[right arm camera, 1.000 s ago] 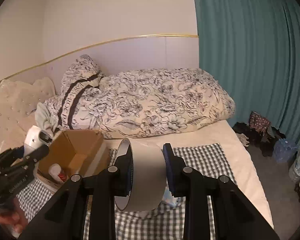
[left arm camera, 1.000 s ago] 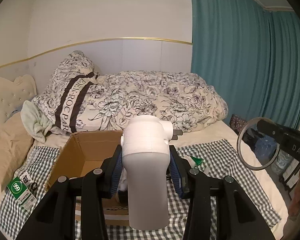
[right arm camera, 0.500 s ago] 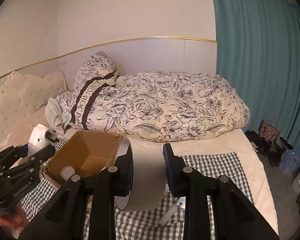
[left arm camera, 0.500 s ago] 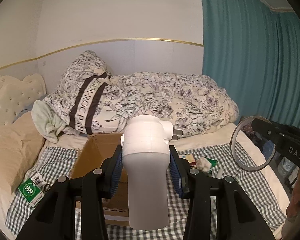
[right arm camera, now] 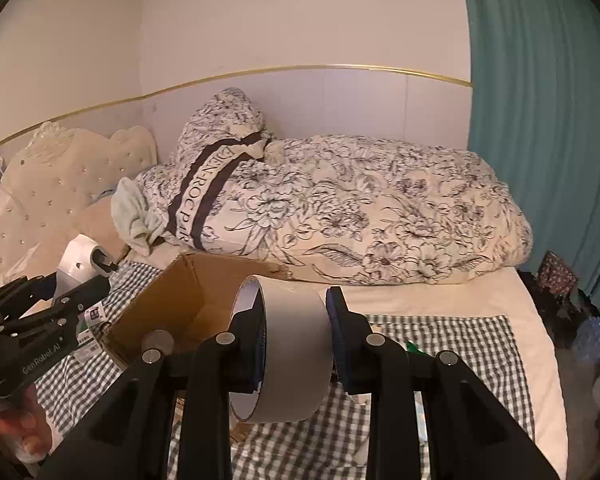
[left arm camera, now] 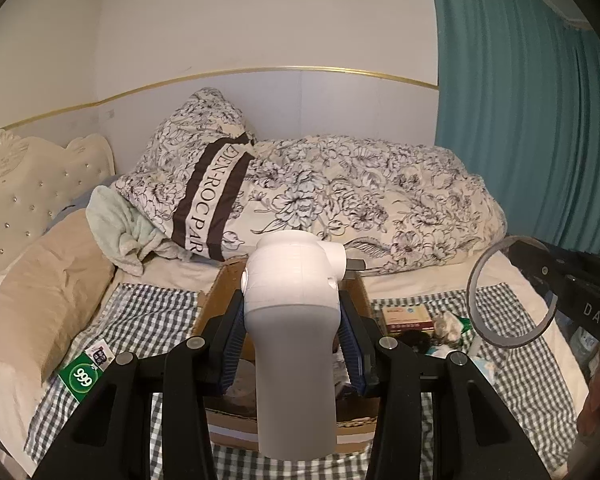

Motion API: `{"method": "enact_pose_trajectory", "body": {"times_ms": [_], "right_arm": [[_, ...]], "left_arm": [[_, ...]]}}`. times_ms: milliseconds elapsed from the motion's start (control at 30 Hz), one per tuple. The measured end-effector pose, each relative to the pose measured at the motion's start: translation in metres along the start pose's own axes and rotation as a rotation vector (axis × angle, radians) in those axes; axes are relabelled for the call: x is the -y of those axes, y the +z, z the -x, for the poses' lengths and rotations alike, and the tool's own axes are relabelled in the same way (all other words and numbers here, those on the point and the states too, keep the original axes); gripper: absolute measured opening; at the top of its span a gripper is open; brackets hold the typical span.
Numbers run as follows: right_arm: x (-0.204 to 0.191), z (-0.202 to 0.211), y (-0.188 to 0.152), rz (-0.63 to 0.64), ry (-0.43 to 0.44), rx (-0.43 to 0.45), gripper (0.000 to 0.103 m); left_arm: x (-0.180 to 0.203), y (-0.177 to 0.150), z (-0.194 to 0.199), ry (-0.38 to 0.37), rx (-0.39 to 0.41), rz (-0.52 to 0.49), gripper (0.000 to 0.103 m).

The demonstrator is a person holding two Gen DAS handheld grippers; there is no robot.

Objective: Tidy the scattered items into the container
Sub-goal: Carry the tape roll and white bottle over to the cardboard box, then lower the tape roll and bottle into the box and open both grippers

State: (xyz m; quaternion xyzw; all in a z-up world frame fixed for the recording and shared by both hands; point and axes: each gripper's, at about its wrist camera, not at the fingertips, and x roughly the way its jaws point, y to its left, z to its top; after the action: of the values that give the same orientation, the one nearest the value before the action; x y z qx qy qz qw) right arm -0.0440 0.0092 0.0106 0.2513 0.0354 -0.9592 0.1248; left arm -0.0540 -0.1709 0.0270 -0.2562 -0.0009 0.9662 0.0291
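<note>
Operator: Cardboard box (right arm camera: pixel 188 300) position?

Manual: It sits open on the checked cloth (left arm camera: pixel 148 316), ahead of both grippers, so you can drop loads in from above.

Operator: Claw states?

Manual: Your left gripper (left arm camera: pixel 292 344) is clamped on one white plug-in device (left arm camera: pixel 296 320), held upright. Your right gripper (right arm camera: pixel 296 340) is clamped across the width of one tape roll (right arm camera: pixel 288 344).

Operator: Remaining count?

Manual: Visible on the cloth: one green packet (left arm camera: pixel 82 376) and one small carton (left arm camera: pixel 406 316). Other clutter cannot be counted.
</note>
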Motion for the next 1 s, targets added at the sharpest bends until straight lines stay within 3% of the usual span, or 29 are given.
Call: {"method": "enact_pose_trajectory", "body": {"times_ms": [467,1000], "right_arm": [[-0.061,-0.042,0.009,0.057,0.092,-0.020,0.027],[-0.071,-0.109,-0.013,0.080,0.138,-0.135,0.027]], "left_arm": [[-0.036,-0.006,-0.031,0.027,-0.056,0.006,0.044],[-0.052,-0.021,-0.097,0.038,-0.172,0.006,0.044]]}}
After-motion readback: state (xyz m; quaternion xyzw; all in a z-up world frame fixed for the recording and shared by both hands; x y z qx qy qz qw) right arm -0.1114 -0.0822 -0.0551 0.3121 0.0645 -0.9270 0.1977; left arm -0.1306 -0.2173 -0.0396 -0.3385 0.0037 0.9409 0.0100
